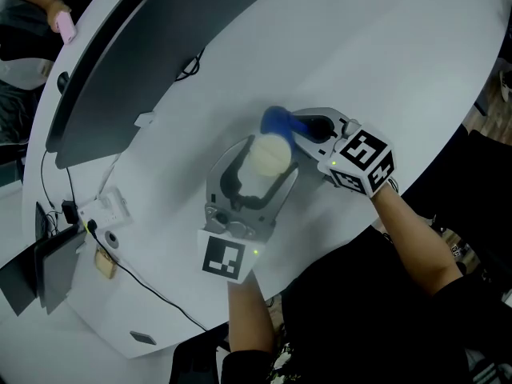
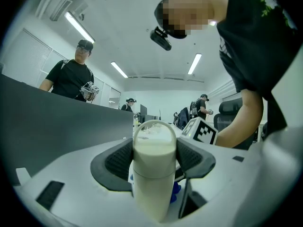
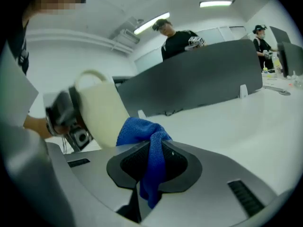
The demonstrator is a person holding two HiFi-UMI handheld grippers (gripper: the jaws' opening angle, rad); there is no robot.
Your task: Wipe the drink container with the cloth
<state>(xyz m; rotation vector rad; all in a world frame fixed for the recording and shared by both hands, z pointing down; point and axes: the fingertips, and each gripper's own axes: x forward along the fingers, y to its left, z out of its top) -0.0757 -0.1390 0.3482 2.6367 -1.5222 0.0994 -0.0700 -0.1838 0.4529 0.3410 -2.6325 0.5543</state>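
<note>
Here, the left gripper (image 2: 154,162) has its jaws closed snugly on the drink container (image 1: 268,157), a cream bottle with a rounded cap. The dark pads press its sides about halfway up. That firm grip most likely steadies the bottle so it won't spin or slide under rubbing. Whether its base rests on the table (image 1: 384,62) or hangs just above it is hard to tell from these angles.

The right gripper (image 3: 152,167) is nearly closed, pinching a fold of the blue cloth (image 3: 142,131). A loose bunch sticks out past the jaw tips, which gives a soft wad to wipe with. This wad lies against the bottle's side near the top, on the side away from the person.

Beyond the bottle, the white table is bare up to a grey divider (image 1: 160,46). Other people stand behind it.
</note>
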